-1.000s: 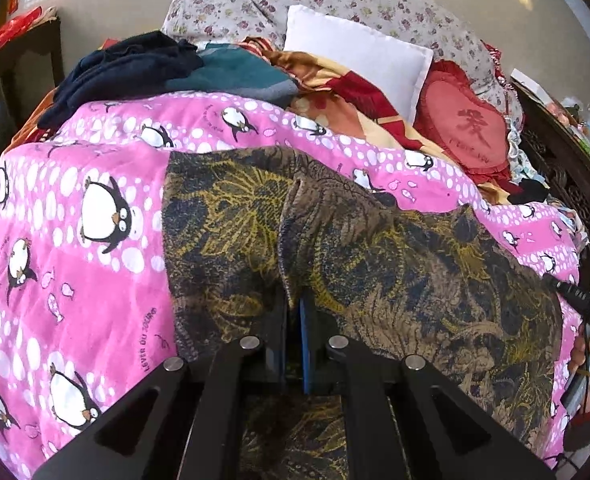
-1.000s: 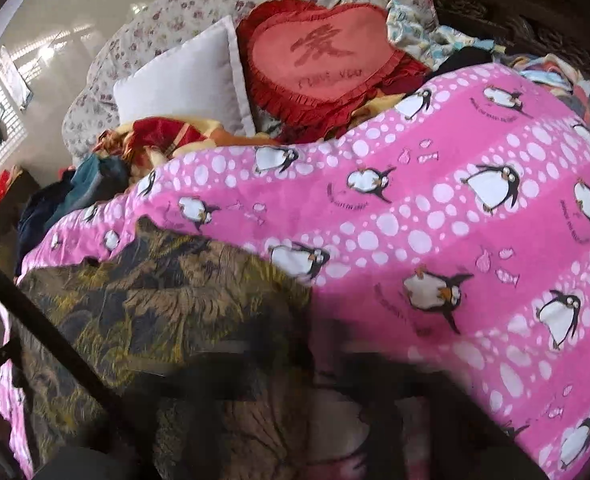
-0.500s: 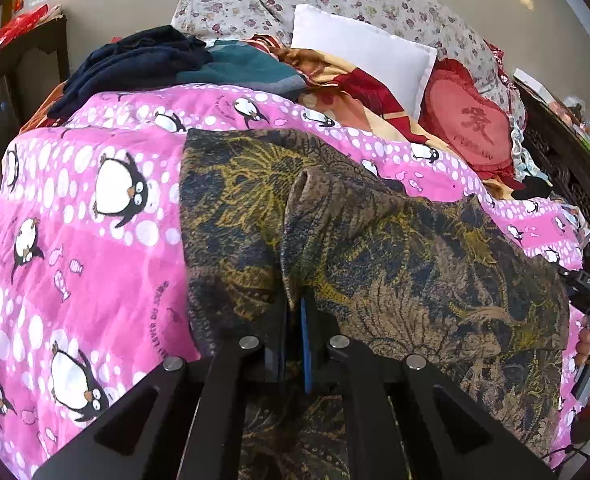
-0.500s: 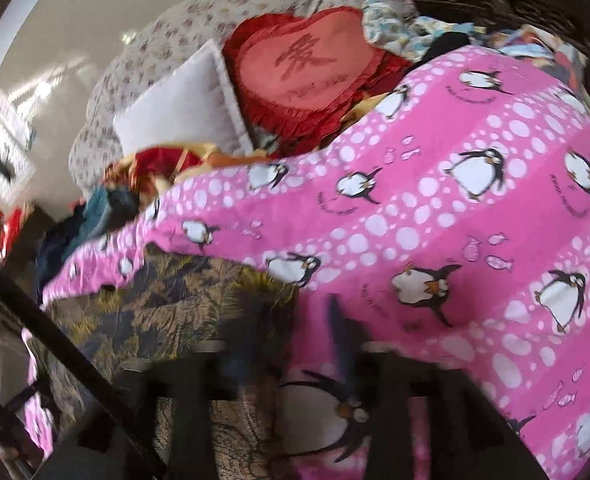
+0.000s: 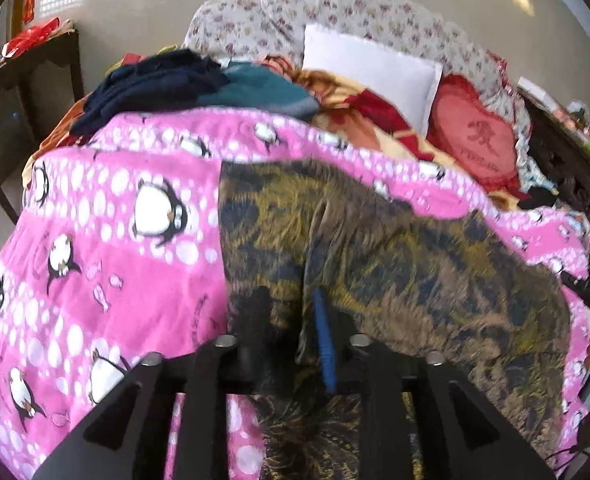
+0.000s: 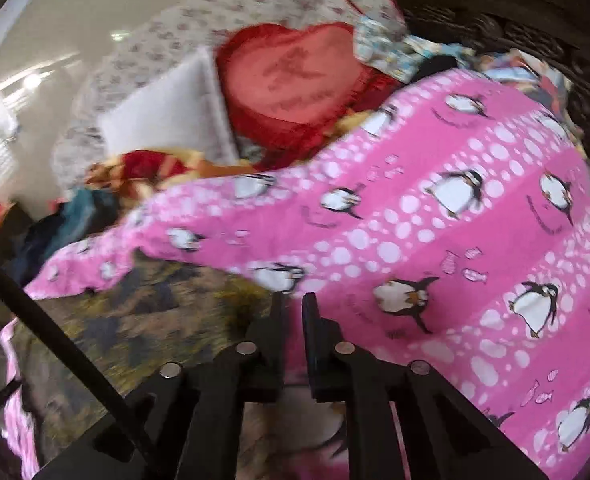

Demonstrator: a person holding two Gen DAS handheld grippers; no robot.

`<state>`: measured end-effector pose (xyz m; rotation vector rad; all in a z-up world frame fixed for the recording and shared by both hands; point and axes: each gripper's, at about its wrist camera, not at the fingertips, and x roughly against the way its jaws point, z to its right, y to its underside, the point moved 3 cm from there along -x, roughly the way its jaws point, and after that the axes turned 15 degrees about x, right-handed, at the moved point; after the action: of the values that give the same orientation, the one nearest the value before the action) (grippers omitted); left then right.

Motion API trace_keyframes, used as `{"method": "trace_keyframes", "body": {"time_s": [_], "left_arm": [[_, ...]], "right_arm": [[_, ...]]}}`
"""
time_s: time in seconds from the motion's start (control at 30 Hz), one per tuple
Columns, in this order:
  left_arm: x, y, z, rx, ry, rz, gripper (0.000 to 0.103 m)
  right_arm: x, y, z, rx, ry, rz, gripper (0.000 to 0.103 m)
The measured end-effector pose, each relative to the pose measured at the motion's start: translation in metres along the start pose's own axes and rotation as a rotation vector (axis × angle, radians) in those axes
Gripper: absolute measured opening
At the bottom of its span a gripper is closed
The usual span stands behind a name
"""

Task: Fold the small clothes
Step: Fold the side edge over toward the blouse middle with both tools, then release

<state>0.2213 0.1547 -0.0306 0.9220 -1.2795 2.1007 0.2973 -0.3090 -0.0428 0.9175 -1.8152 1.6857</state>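
**Patterned garment laid out, grip letting go**

I see the dark gold-patterned garment (image 5: 395, 264) spread on the pink penguin quilt (image 5: 115, 248). My left gripper (image 5: 295, 320) is opening over its raised fold; my right gripper (image 6: 293, 320), closing on nothing, sits beside its edge. The cloth looks soft, light and limp, so I'd pinch a hem corner.

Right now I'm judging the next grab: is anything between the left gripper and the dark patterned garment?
Nothing visible. The left gripper sits directly over the patterned garment on the pink penguin quilt, its jaws opening with a fold of the fabric between them.
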Motion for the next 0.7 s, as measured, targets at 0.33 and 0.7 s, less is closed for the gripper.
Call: {"method": "trace_keyframes", "body": {"time_s": [0.33, 0.7], "left_arm": [[-0.039, -0.006, 0.043, -0.063, -0.021, -0.031, 0.061], [-0.04, -0.004, 0.024, -0.049, -0.07, -0.04, 0.067]], "right_arm": [[-0.029, 0.01, -0.043, 0.117, -0.05, -0.085, 0.027], [0.003, 0.015, -0.027, 0.082, 0.013, -0.028, 0.042]]}}
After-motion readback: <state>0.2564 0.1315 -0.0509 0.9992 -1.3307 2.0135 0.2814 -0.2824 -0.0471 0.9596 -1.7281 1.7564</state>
